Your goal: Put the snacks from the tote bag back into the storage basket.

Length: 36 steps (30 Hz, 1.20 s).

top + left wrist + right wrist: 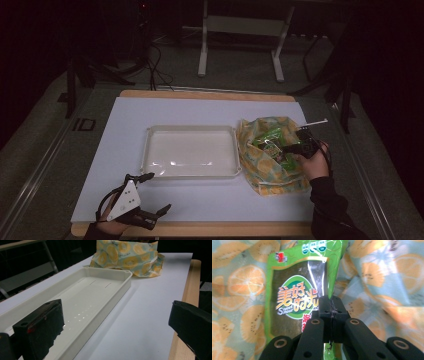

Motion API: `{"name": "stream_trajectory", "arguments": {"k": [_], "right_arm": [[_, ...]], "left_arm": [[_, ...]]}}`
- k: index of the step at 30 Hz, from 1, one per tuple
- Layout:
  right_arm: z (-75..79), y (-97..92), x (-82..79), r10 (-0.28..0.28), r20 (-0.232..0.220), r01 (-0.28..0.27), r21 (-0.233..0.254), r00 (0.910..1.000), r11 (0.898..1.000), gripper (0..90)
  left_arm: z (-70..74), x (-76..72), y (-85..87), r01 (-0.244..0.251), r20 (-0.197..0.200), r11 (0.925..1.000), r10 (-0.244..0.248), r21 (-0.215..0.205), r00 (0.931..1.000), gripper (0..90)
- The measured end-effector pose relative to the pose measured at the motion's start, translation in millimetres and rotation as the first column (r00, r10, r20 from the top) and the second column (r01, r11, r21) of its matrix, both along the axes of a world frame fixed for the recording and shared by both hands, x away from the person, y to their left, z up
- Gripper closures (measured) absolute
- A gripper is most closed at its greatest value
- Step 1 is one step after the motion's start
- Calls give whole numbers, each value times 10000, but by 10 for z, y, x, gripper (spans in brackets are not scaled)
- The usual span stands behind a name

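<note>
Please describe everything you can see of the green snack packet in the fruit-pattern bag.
The green snack packet is a flat, glossy pouch, plastic by its look, with a dark window, orange characters and the words "Sweet Hour". It lies inside the open fruit-pattern bag, at the table's right, beside the white tray. The right claw is shut on its edge; the bag's cloth surrounds it.
</note>
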State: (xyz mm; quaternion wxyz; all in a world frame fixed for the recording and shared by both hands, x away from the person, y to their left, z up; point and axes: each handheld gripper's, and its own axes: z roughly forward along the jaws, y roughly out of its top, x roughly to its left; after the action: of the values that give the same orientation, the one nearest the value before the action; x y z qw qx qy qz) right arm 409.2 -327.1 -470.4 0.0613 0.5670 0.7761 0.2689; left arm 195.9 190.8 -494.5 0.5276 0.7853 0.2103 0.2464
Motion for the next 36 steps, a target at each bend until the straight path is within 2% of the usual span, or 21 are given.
{"name": "stream_trajectory", "arguments": {"k": [1, 3, 5, 6, 7, 16, 36], "right_arm": [[29, -29, -15, -95, 174, 93, 77, 9998, 9999, 892], [69, -71, -34, -204, 248, 198, 231, 9995, 9995, 892], [97, -98, -47, -242, 327, 238, 118, 9992, 9996, 892], [114, -131, -58, -417, 423, 402, 357, 9982, 9986, 892], [125, -147, -63, -398, 426, 385, 308, 9983, 9988, 892], [233, -317, -141, -822, 810, 745, 942, 9933, 9928, 892], [414, -603, -280, -1535, 1125, 1334, 1686, 9817, 9766, 892]], "left_arm": [[0, 0, 0, 10, 8, 10000, -10, 15, 10000, 5], [-1, 0, -2, 15, 12, 10000, -15, 13, 10000, 6], [-2, 0, -4, 15, 2, 10000, -15, 14, 10000, 5], [-2, 0, -4, 16, 3, 10000, -16, 14, 10000, 5], [-2, 1, -3, 13, 2, 10000, -13, 16, 10000, 5], [-2, -3, -5, 15, 9, 10000, -15, 25, 10000, 5], [-5, -3, -13, 56, 12, 10000, -56, 73, 10000, 5]]}}
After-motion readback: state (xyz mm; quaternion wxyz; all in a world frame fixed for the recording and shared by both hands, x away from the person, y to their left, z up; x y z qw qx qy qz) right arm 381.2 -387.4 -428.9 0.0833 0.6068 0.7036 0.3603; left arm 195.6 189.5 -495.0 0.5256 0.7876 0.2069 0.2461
